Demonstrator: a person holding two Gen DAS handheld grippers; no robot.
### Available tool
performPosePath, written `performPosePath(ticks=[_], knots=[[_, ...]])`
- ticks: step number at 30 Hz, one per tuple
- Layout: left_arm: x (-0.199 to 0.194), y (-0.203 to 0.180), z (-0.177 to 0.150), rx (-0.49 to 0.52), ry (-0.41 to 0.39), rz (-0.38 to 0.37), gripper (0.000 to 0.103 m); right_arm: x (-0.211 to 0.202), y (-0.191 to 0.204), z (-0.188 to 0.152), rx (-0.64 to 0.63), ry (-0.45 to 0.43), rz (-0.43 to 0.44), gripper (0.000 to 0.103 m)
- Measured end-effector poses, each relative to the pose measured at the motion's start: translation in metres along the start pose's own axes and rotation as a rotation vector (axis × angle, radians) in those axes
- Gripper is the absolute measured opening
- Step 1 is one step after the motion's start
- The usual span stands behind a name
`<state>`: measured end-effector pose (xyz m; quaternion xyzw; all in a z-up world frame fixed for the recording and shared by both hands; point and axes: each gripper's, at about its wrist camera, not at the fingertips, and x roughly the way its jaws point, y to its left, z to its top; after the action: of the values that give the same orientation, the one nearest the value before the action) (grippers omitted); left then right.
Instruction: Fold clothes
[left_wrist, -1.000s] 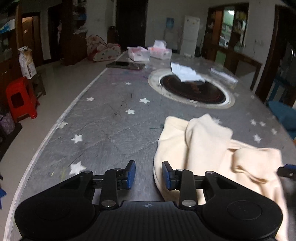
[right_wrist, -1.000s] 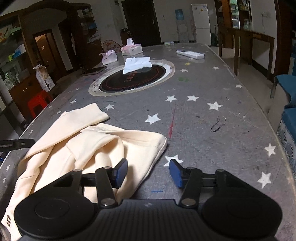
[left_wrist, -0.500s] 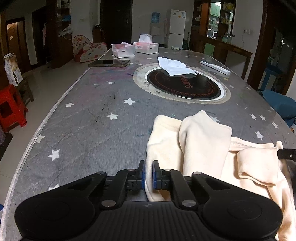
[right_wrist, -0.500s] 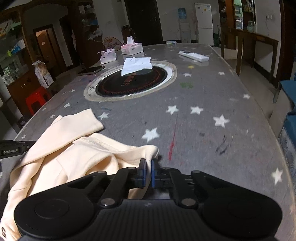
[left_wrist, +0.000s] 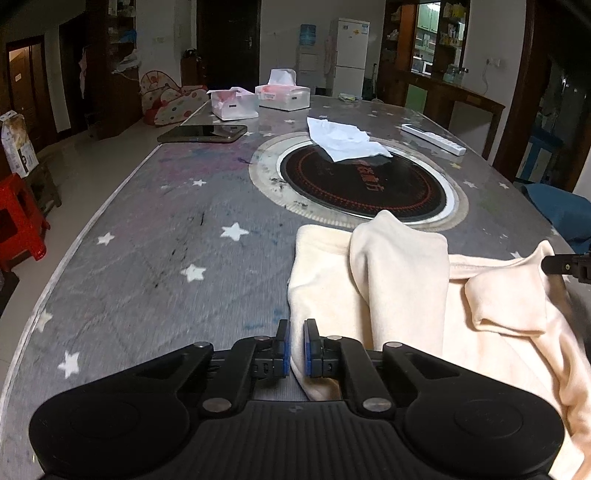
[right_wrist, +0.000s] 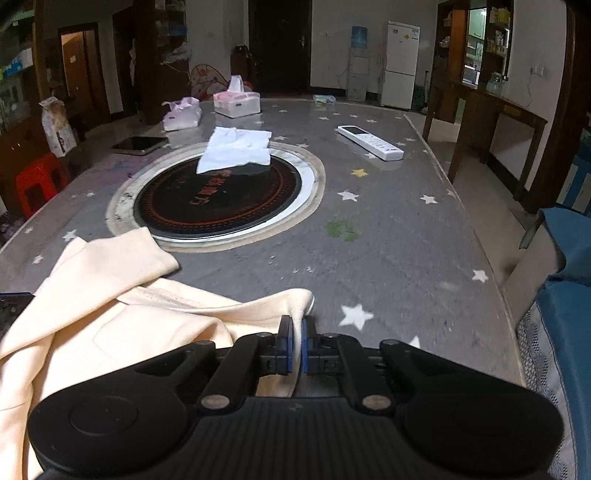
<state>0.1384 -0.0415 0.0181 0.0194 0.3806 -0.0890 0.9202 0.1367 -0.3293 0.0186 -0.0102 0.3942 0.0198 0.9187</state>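
A cream garment (left_wrist: 402, 295) lies bunched on the star-patterned counter (left_wrist: 166, 266), just short of the round hotplate (right_wrist: 221, 199), with one sleeve flopped over the body and the cloth rumpled. The left gripper (left_wrist: 294, 345) is clamped on the garment's left edge; the right gripper (right_wrist: 294, 347) is pinched tight on a corner at the opposite side. Both hold the fabric low, close to the counter. Judging from the loose folds and uneven layers, the folding looks far from finished: no neat stack shows, and the piece seems to need spreading or squaring before any tidy fold holds. A tissue (right_wrist: 236, 151), phone (left_wrist: 203, 133) and remote (right_wrist: 369, 142) lie well beyond.
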Motion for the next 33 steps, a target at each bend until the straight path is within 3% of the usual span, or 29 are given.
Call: performPosePath(ticks=[4,9,14,21,23,24,25,33], knots=[[0.002,0.000,0.002,0.002,0.001,0.004,0.010,0.012,-0.002,0.006,-0.009,0.024,-0.004,0.009],[-0.008,0.001,0.001,-0.012,-0.012,0.011,0.019,-0.014,-0.002,0.002,-0.008,-0.027,0.047,0.012],[-0.028,-0.010,0.002,-0.005,-0.056,-0.032,0.028,-0.020,0.009,-0.001,-0.052,-0.019,0.132,0.031],[-0.035,-0.033,0.001,0.061,-0.068,-0.076,0.031,0.009,0.017,-0.006,-0.036,0.012,0.151,0.031],[-0.033,-0.038,0.000,0.078,-0.066,-0.079,0.032,0.009,0.019,-0.008,-0.035,0.000,0.161,0.024],[-0.032,-0.041,0.000,0.087,-0.065,-0.081,0.032,0.009,0.018,-0.008,-0.027,-0.004,0.172,0.008],[-0.032,-0.044,0.000,0.095,-0.063,-0.082,0.033,0.006,0.017,-0.009,-0.016,-0.011,0.177,0.005],[-0.025,-0.064,-0.003,0.163,-0.054,-0.094,0.038,-0.034,-0.003,-0.012,0.033,-0.110,0.135,0.002]])
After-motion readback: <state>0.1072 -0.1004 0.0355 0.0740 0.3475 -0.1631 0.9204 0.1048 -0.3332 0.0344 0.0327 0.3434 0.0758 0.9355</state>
